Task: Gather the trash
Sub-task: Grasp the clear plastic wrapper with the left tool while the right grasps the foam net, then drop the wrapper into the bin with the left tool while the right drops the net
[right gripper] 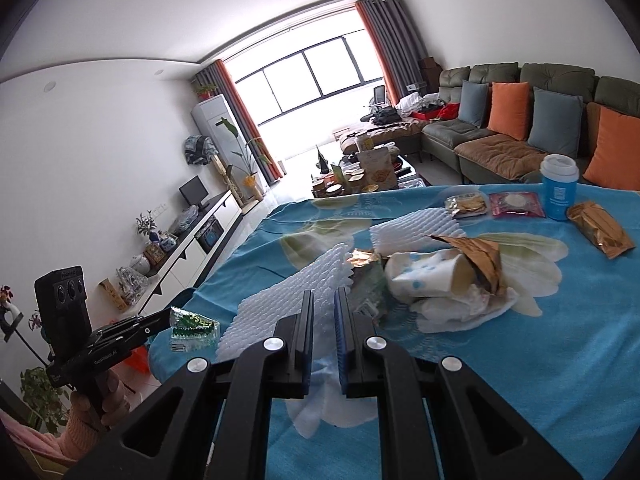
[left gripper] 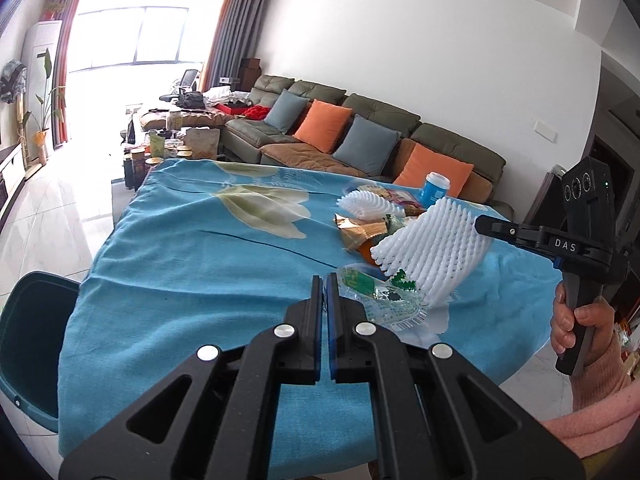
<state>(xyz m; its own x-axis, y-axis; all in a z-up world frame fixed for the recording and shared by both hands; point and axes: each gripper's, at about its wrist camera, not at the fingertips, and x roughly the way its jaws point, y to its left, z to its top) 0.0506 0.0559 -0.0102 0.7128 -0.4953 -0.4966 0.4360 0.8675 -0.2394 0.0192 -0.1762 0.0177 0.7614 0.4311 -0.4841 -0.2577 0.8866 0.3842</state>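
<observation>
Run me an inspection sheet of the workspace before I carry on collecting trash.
Surface: table under a blue floral cloth, wrinkled.
Job's things: clear green-print wrapper and white foam net, both lifted; second foam net, crumpled paper cup, gold wrapper and snack packets lie on the cloth; dark green bin beside the table.
Clutter: blue lidded cup, upright near the far edge.
Grippers: left gripper shut on the wrapper; right gripper shut on the foam net.
Cables: nothing seen.
Surroundings: sofa with cushions, crowded coffee table beyond.
</observation>
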